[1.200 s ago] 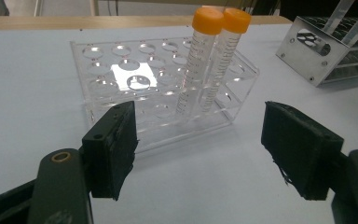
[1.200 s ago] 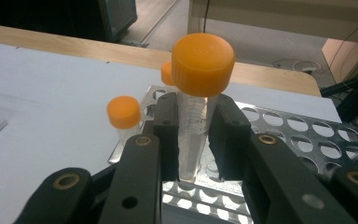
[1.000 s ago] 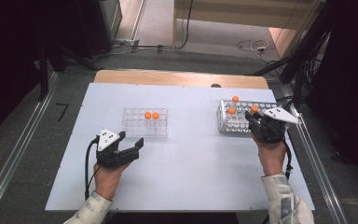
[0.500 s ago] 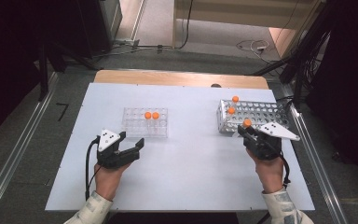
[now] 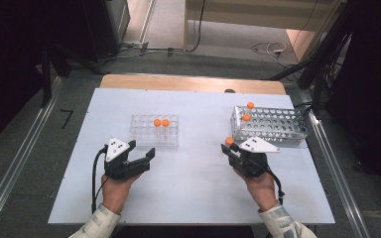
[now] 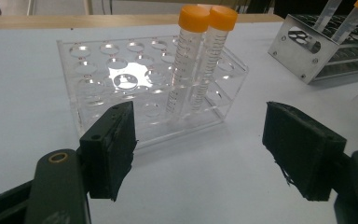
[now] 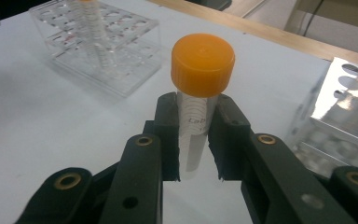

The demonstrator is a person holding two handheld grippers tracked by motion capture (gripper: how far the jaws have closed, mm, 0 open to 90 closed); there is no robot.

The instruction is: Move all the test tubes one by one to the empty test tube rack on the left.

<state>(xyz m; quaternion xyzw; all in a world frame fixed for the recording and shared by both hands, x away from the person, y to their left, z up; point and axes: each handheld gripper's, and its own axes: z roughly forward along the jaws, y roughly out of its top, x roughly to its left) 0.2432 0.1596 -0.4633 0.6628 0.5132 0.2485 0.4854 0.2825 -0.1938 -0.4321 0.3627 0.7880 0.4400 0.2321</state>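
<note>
Orange-capped clear plastic tube [image 7: 198, 93]: gripped just below its cap between the black jaws of the right gripper [image 7: 198, 140], upright, held off the white table [image 7: 51, 116].

High view: the tube's cap [image 5: 229, 141] is seen at the tip of the right gripper [image 5: 233, 148], between the clear plastic rack [image 5: 154, 130] and the perforated metal rack [image 5: 270, 125]. Two orange-capped tubes stand in each rack. The left gripper [image 5: 141, 157] rests on the table just in front of the clear rack, jaws spread, nothing held.

Left gripper view: the clear rack [image 6: 121, 79] with its two tubes [image 6: 198, 60] is faced directly; both pads are set wide apart with bare table between them. A corner of the metal rack [image 6: 303, 51] is seen at the upper right.

Right gripper view: the jaws are pressed onto the tube's barrel; the clear rack [image 7: 98, 42] lies ahead to the left, the metal rack [image 7: 340, 116] close at the right.

Step in hand: judged to be the carrying of one tube from the metal rack toward the clear rack.

Next move: the tube is to be kept upright, brought over an empty hole beside the two standing tubes, lined up and lowered before the jaws are spread.
</note>
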